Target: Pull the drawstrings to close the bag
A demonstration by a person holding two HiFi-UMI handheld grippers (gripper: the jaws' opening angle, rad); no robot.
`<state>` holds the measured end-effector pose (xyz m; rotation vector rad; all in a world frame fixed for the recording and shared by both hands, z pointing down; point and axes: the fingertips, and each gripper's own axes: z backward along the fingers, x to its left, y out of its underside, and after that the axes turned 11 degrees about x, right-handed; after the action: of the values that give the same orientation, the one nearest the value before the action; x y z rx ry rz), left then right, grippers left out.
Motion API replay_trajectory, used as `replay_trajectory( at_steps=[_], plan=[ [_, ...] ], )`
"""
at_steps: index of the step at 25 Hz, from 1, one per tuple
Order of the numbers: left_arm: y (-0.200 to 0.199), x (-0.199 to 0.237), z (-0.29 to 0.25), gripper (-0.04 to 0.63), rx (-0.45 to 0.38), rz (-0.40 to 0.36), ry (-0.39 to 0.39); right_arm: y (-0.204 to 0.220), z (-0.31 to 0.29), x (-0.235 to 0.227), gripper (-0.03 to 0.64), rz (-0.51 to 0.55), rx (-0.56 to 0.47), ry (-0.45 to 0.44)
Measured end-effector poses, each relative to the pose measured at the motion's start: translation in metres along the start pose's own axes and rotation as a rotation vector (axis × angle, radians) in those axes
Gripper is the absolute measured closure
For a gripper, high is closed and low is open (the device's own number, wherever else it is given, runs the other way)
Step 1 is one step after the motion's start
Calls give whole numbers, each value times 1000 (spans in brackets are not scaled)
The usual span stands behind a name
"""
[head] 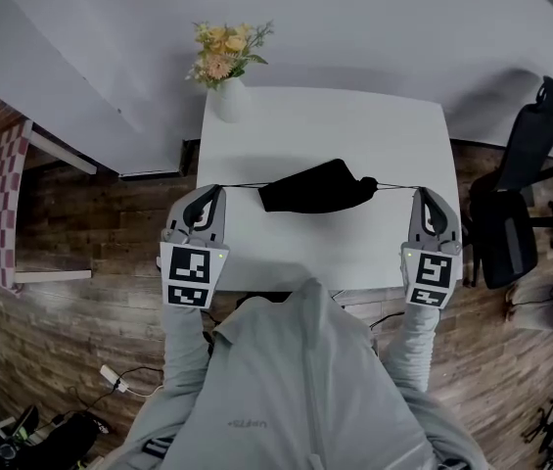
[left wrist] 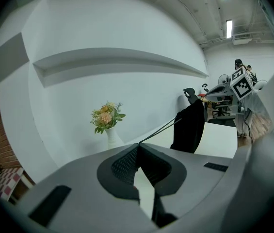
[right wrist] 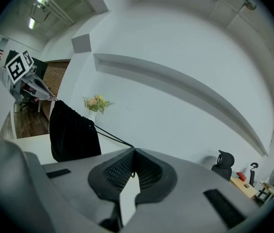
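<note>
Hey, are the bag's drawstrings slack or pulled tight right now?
Tight: the left drawstring and right drawstring run straight from the black bag to the shut left tool and right tool.

Matt, probably cloth bag

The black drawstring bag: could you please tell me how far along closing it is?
Done: the left gripper is shut on the left drawstring, the right gripper on the right drawstring. In hand: both run taut from the bag, its top looking gathered. Left: perhaps a final pull; I cannot tell whether the mouth is fully shut.
</note>
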<state>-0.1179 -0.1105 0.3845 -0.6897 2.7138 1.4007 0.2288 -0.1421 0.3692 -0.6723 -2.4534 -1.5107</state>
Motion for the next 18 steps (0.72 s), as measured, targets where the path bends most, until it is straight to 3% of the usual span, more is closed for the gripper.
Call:
replay_trajectory(
  at_steps=[18],
  plan=[
    [17,19,-2,569,38,16,-16,16,2,-24,595,-42,41,60]
  ],
)
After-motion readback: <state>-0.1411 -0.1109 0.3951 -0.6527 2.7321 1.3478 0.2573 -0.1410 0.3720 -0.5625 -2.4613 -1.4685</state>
